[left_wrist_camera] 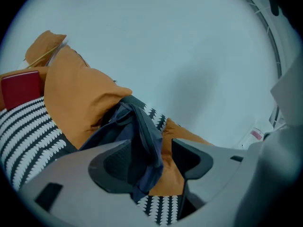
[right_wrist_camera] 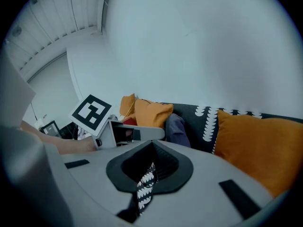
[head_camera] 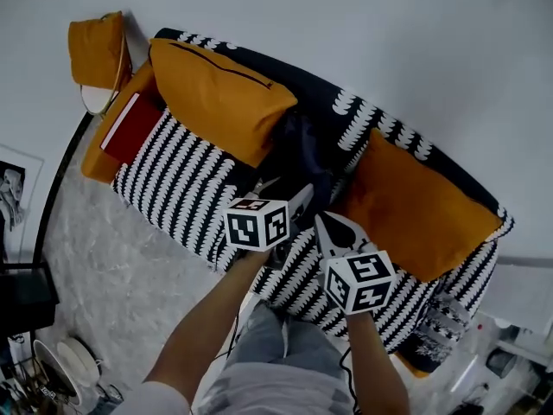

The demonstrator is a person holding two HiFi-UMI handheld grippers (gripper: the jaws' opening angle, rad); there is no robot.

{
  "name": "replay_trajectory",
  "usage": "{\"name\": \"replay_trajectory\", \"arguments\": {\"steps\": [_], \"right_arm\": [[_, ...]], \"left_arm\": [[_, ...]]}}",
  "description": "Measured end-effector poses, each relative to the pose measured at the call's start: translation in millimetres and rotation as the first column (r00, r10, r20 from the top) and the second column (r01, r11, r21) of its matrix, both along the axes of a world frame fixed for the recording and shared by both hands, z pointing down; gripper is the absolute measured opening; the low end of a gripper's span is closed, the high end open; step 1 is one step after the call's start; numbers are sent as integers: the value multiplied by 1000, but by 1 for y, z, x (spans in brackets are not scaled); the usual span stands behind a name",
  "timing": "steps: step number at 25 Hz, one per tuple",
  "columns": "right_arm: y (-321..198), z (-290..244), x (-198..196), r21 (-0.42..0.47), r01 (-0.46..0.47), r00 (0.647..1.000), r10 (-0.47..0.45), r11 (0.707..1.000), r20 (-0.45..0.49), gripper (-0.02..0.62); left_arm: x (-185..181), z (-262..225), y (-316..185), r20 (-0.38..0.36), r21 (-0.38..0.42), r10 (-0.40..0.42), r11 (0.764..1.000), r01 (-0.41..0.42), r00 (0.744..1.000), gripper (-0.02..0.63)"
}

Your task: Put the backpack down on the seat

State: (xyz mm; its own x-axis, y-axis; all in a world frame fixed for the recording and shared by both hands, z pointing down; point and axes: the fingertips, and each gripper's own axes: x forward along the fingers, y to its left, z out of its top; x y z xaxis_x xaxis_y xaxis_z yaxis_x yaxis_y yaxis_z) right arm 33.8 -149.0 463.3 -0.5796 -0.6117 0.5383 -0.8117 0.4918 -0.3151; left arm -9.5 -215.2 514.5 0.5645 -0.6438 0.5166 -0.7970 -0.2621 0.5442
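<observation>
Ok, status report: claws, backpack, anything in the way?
Left claw open, nothing gripped. Right claw shut, empty. Backpack down on sofa seat between two orange cushions. Nothing in the way.

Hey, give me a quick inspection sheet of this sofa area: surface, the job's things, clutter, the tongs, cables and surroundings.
Surface: sofa seat, black with a white pattern.
Job's things: dark blue backpack rests on the seat and leans on the backrest between two orange cushions.
Clutter: red book at the sofa's left end; small orange pillow beyond it.
Grippers: left tongs wide open, backpack fabric lying between them, unclamped; right tongs shut, empty.
Cables: thin dark lead under the left forearm.
Surroundings: plain wall, grey floor.
</observation>
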Motion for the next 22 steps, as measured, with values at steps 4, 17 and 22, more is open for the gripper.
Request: {"name": "replay_trajectory", "arguments": {"steps": [4, 17, 22], "right_arm": [[8, -16, -4, 24, 4, 1000, -4, 1000, -2, 2], [40, -87, 0, 121, -10, 1000, 11, 993, -13, 2], [55, -115, 4, 166, -13, 1000, 17, 986, -20, 2]], "left_arm": [[1, -24, 21, 37, 45, 20, 999, -22, 999, 253], [7, -111, 87, 68, 134, 22, 990, -31, 997, 252], [6, -144, 107, 82, 180, 16, 983, -31, 996, 249]]}}
